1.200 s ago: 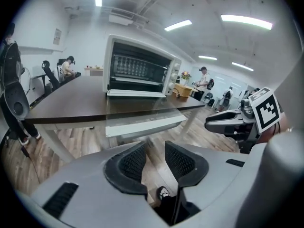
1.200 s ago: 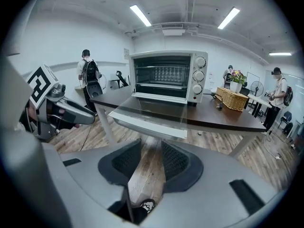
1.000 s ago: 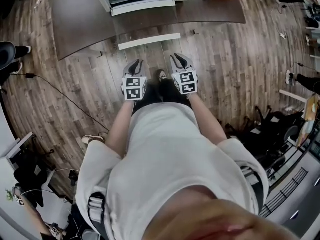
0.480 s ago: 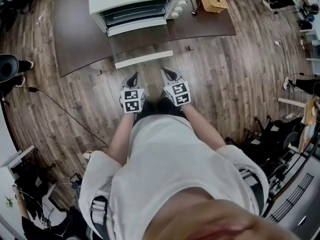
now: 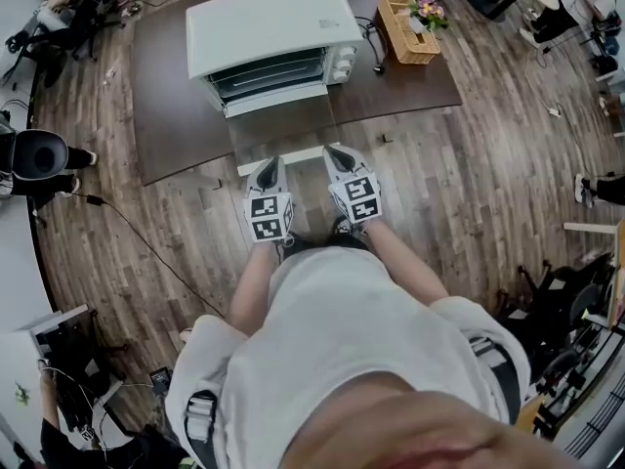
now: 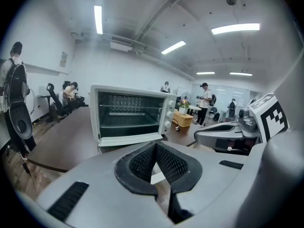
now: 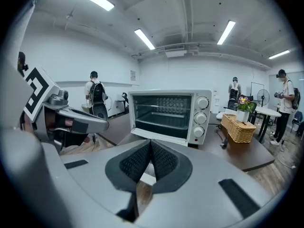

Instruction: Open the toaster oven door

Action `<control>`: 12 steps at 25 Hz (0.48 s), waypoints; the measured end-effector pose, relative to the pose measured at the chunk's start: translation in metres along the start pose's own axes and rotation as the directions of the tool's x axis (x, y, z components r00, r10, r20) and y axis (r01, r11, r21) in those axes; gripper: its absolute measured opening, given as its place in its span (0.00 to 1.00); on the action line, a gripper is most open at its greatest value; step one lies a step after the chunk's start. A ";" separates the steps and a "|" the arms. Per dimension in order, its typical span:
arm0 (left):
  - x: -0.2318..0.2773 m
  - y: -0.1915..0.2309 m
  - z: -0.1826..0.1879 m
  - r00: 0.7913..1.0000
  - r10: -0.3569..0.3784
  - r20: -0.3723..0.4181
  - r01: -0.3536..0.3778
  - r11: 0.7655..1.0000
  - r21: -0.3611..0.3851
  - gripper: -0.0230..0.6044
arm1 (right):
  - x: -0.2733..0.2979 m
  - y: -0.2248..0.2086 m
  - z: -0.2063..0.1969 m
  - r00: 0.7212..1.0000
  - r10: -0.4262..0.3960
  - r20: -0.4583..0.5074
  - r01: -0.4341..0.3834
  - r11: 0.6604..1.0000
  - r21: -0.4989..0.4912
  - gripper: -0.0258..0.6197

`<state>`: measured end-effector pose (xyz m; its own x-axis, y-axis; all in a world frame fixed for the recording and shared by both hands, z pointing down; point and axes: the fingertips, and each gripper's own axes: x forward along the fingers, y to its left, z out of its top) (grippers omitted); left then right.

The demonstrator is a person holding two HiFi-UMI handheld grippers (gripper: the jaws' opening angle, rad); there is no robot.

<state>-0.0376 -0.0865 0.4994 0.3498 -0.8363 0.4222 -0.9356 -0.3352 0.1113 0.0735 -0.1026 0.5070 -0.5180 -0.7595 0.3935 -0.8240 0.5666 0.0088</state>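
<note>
Toaster oven point(image 5: 264, 37) stands near the front of the dark bench point(image 5: 166, 115), facing the person, with a wicker basket point(image 5: 407, 27) beside it on its knob side. Its door point(image 5: 283, 135) looks already let down: a darker glass panel seems to lie out flat from the mouth, and both gripper views see straight to the rack inside. If that reading is right, the step in hand is only finishing and checking the swing. The white handle bar point(image 5: 283, 160) marks the door's free edge, out beyond the bench front. The left gripper point(image 5: 270, 164) and right gripper point(image 5: 335, 151) hover just by that bar, one toward each end. Each has its fingers pressed fully together with nothing between them. To do this well, I would rest the closed fingers on top of the bar and press down evenly at both ends, following the hinge arc. Keep off the glass, and avoid any forward pull that might drag the oven toward the bench edge
</note>
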 end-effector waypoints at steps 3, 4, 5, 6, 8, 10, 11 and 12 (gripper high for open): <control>-0.007 -0.010 0.034 0.999 -0.003 0.052 0.002 1.000 0.007 0.07 | -0.011 -0.009 0.032 0.998 -0.004 0.064 0.001 0.999 0.043 0.04; -0.008 -0.014 0.046 0.997 -0.003 0.075 0.003 1.000 0.011 0.07 | -0.015 -0.013 0.043 0.996 -0.006 0.087 0.002 0.999 0.044 0.04; -0.009 -0.016 0.058 0.995 -0.004 0.098 0.003 1.000 0.016 0.07 | -0.018 -0.017 0.055 0.994 -0.010 0.110 0.006 0.999 0.036 0.04; -0.010 -0.018 0.069 0.993 -0.006 0.119 0.003 1.000 0.022 0.07 | -0.020 -0.020 0.067 0.991 -0.015 0.133 0.012 1.000 0.025 0.04; -0.013 -0.020 0.089 0.988 -0.009 0.155 0.004 0.999 0.039 0.07 | -0.025 -0.025 0.089 0.984 -0.025 0.176 0.026 1.000 0.002 0.04; -0.020 -0.021 0.109 0.981 -0.010 0.195 0.000 0.999 0.050 0.07 | -0.034 -0.027 0.109 0.977 -0.036 0.210 0.041 0.999 -0.020 0.04; -0.024 -0.023 0.118 0.976 -0.008 0.217 -0.003 0.999 0.052 0.07 | -0.041 -0.028 0.120 0.973 -0.038 0.228 0.047 0.998 -0.031 0.04; -0.028 -0.025 0.128 0.971 -0.005 0.239 -0.008 0.998 0.055 0.07 | -0.048 -0.029 0.131 0.967 -0.038 0.251 0.050 0.998 -0.043 0.04</control>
<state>-0.0181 -0.1103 0.3698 0.3564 -0.9139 0.1945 -0.9342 -0.3518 0.0587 0.0920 -0.1242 0.3678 -0.5275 -0.8362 0.1500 -0.8383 0.5409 0.0679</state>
